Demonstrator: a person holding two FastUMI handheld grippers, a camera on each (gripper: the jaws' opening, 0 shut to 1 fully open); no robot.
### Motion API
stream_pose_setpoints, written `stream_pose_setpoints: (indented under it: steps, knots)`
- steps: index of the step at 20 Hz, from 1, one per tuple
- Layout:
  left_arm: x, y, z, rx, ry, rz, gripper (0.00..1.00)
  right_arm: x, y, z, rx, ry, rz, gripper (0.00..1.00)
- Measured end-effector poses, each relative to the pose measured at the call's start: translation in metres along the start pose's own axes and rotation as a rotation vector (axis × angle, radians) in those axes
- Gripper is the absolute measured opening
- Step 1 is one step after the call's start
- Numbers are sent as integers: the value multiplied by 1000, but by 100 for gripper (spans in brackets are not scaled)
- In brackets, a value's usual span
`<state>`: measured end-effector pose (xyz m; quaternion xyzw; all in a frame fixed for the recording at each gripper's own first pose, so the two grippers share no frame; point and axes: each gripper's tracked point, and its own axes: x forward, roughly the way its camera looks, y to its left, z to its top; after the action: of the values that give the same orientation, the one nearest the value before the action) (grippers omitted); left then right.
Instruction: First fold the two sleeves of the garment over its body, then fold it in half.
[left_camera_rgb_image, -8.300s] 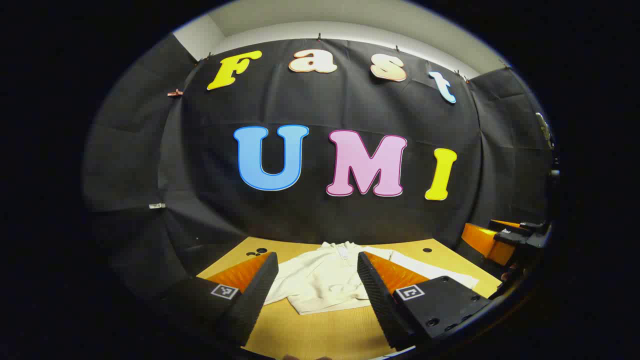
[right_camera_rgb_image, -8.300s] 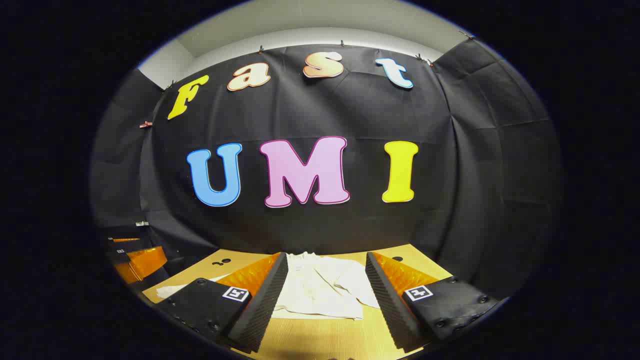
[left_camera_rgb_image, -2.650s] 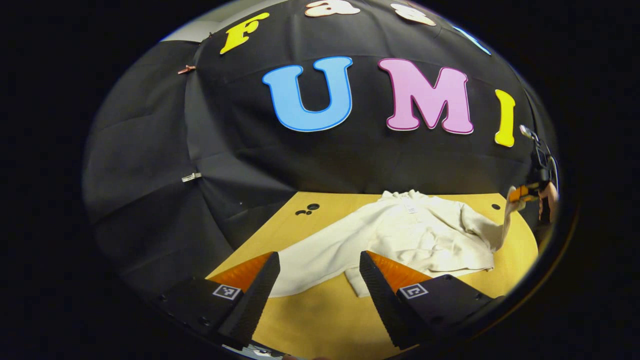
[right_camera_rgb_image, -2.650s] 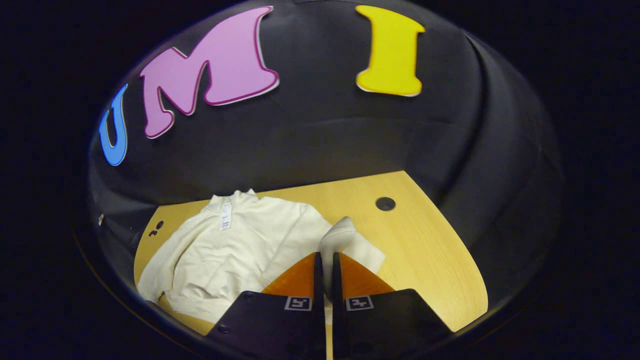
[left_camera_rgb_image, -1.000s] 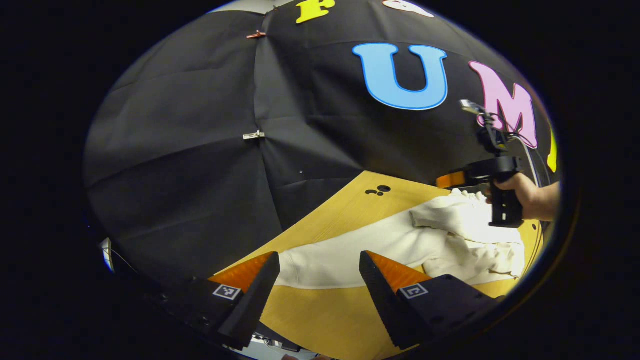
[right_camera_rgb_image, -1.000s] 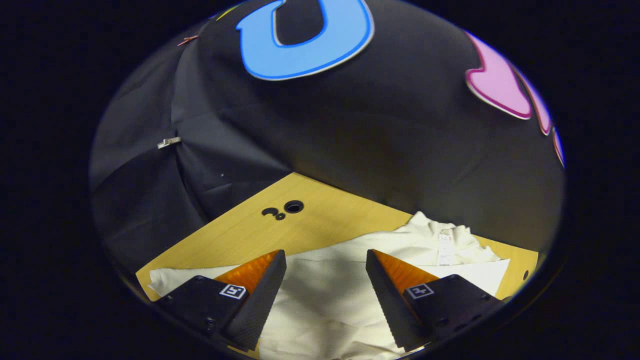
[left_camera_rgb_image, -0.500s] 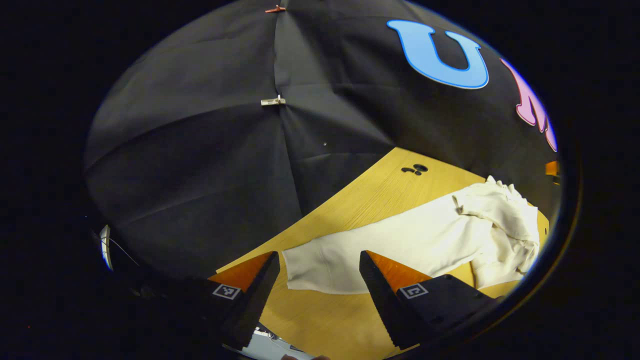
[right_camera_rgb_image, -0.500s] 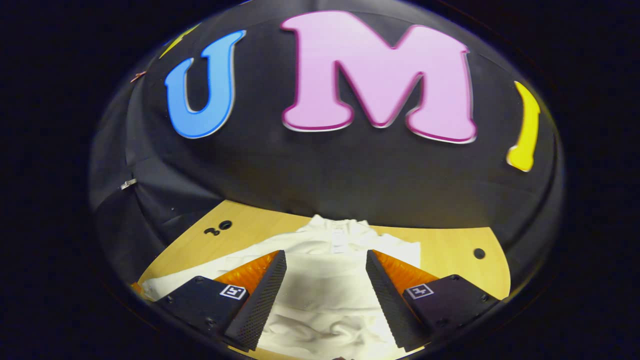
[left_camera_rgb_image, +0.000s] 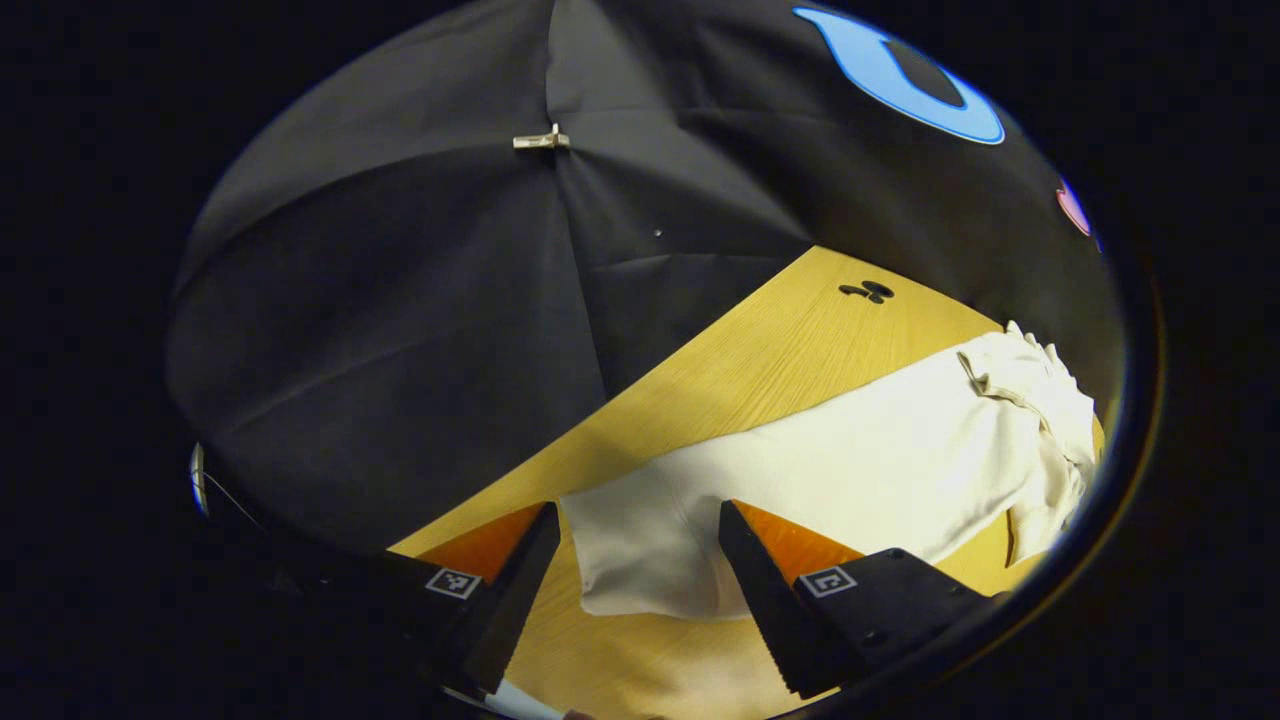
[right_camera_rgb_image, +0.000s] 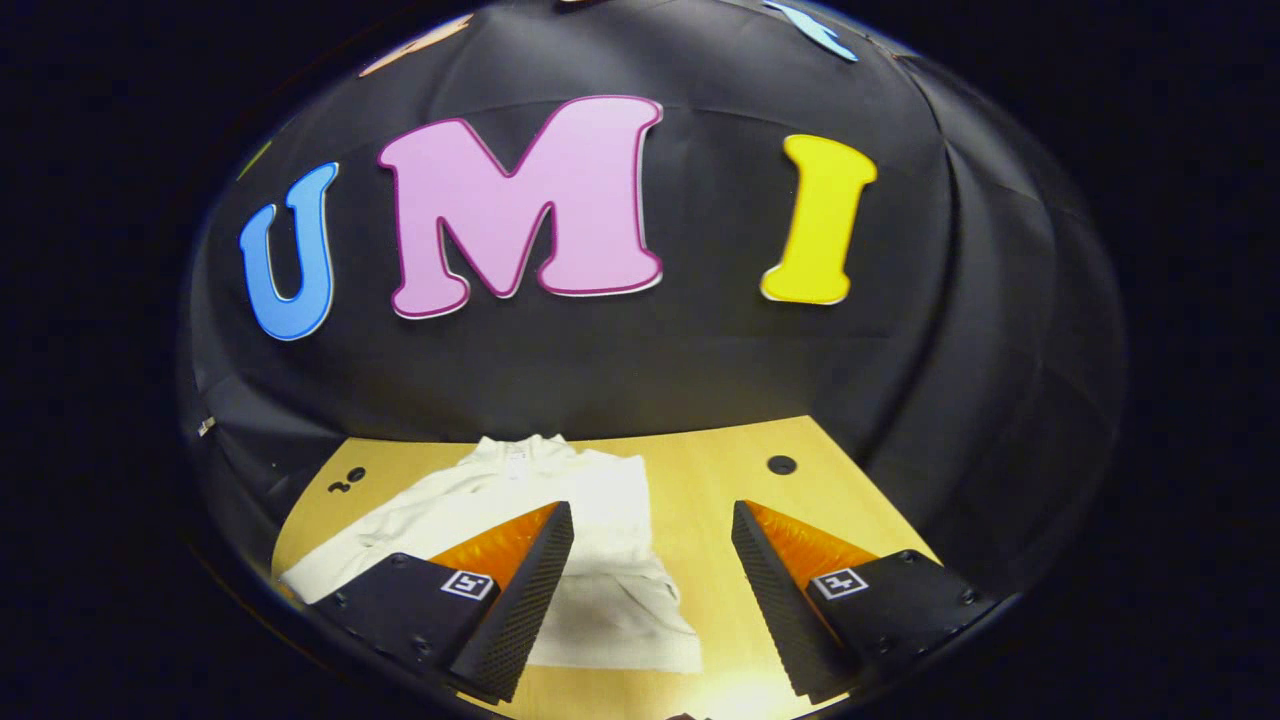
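Note:
A cream long-sleeved garment lies on the wooden table, collar toward the black back wall. In the right gripper view one sleeve is folded over its body and the other sleeve stretches out to the left. The left gripper view has that stretched sleeve running from the bunched body to its cuff. My left gripper is open just above the cuff, a finger on either side. My right gripper is open above the garment's right edge, holding nothing.
Black cloth walls close in the table at the back and the left. Small holes sit near the table's far left corner and one hole near the far right. Bare wood lies right of the garment.
The right gripper let go of the folded sleeve and drew back to the right. The left gripper came closer to the outstretched sleeve's cuff, which now lies between its open fingers.

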<state>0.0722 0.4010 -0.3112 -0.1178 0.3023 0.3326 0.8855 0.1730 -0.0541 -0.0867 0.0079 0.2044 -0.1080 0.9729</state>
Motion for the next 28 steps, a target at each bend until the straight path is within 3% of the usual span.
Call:
stream_pose_setpoints:
  steps: [2, 5, 6, 7, 9, 10, 12, 13, 14, 16, 19, 23, 28]
  knots:
    - [6, -3, -5, -24, 25, -21, 99, -20, -25, -9, 10, 11, -36, 98]
    - [10, -9, -5, 42, 32, -45, 97, -44, -54, -20, 39, 9, -80, 98]
    - [12, -11, -6, 42, 45, -56, 88, -48, -59, -26, 52, 12, -88, 98]
    - [12, -12, -4, 49, 50, -64, 90, -53, -62, -33, 62, 19, -95, 98]
    - [13, -19, -5, 72, 67, -97, 82, -61, -68, -48, 76, 39, -101, 98]
    - [13, -27, -4, 85, 68, -125, 73, -64, -68, -52, 82, 46, -99, 98]
    - [13, -34, -5, 127, 75, -141, 36, -67, -68, -62, 95, 63, -92, 98]
    - [11, -38, -5, 141, 76, -147, 36, -66, -68, -65, 97, 73, -89, 98]
    - [10, -40, -5, 149, 80, -146, 22, -66, -67, -68, 97, 79, -86, 98]
    - [10, -41, -4, 154, 79, -144, 8, -65, -67, -71, 91, 85, -82, 98]
    - [7, -44, -2, 112, 111, -170, 7, -64, -69, -70, 96, 88, -77, 98]
    - [4, -46, 7, 150, 120, -152, 6, -57, -73, -71, 104, 100, -83, 98]
    - [-7, -74, 52, 97, 70, -176, 6, -49, -81, -77, 113, 109, -84, 98]
